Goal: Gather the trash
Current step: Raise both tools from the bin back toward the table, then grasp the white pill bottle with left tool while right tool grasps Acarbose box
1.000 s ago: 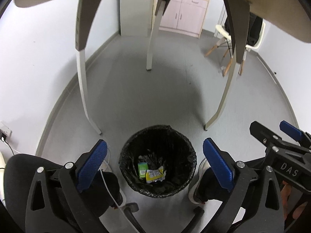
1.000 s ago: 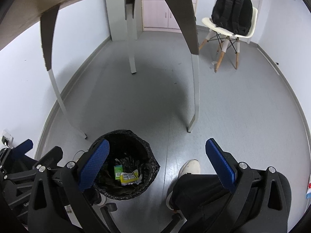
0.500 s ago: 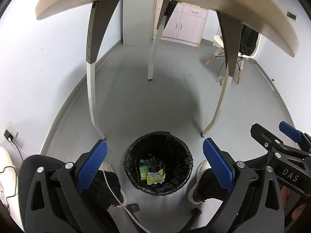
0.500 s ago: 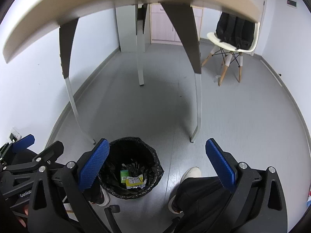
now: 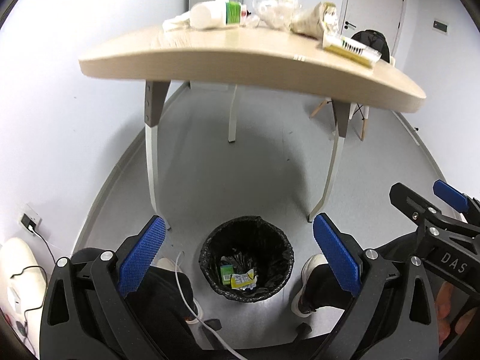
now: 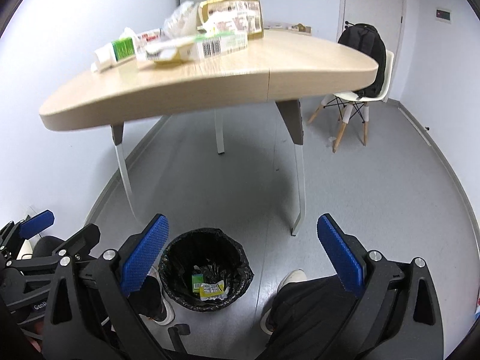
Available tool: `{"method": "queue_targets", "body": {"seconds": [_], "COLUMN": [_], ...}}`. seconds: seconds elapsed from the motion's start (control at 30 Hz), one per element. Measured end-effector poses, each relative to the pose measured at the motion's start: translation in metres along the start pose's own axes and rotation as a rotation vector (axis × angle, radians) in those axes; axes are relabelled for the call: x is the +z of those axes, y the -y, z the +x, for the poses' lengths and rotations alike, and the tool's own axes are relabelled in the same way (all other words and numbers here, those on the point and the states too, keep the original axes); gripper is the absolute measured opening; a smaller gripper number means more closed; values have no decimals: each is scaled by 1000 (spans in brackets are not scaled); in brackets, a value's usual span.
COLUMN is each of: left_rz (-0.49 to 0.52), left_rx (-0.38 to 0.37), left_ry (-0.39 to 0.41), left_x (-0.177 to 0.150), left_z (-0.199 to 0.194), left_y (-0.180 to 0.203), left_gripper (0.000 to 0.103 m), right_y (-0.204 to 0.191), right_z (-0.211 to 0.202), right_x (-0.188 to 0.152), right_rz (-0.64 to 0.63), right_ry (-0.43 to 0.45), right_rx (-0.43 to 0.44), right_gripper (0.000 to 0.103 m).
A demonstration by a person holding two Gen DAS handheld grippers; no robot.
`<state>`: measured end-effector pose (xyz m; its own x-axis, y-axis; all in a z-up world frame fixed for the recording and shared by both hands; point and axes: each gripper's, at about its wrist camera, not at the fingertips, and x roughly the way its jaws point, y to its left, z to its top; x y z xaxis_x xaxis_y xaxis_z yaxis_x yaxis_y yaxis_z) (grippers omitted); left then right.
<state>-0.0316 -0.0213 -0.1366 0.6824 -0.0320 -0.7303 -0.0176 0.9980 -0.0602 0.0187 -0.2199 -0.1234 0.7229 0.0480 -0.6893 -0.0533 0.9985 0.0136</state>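
Both grippers empty above the bin

The left gripper [image 5: 238,253] and right gripper [image 6: 243,256] each hang with jaws spread wide, holding nothing. Below, between the person's shoes, a black-lined bin [image 5: 246,256] sits on the floor with a green carton [image 5: 226,270] and yellow wrapper [image 5: 242,280] inside. More trash, including a green-labelled cup [image 5: 214,15] and a barcoded box [image 6: 195,48], lies on the worktop [image 6: 234,75]
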Motion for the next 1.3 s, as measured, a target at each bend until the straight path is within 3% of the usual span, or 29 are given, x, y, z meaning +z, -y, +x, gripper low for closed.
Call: {"method": "queue_targets", "body": {"seconds": [0.33, 0.6, 0.93, 1.3], "left_rz": [-3, -24, -24, -30], "left_rx": [3, 10, 23, 38], "left_ry": [48, 67, 70, 39], "left_x": [18, 55, 118, 185], "left_z": [-39, -52, -38, 11], "left_y": [-5, -18, -24, -40], "left_gripper": [97, 97, 97, 97], "right_y": [0, 1, -4, -22], "right_z": [-45, -67, -48, 9], "right_x": [20, 53, 108, 150], "right_rz": [14, 20, 38, 40], "right_ry": [60, 88, 68, -13], "right_rx": [17, 8, 29, 39], "right_gripper": [95, 95, 95, 95]}}
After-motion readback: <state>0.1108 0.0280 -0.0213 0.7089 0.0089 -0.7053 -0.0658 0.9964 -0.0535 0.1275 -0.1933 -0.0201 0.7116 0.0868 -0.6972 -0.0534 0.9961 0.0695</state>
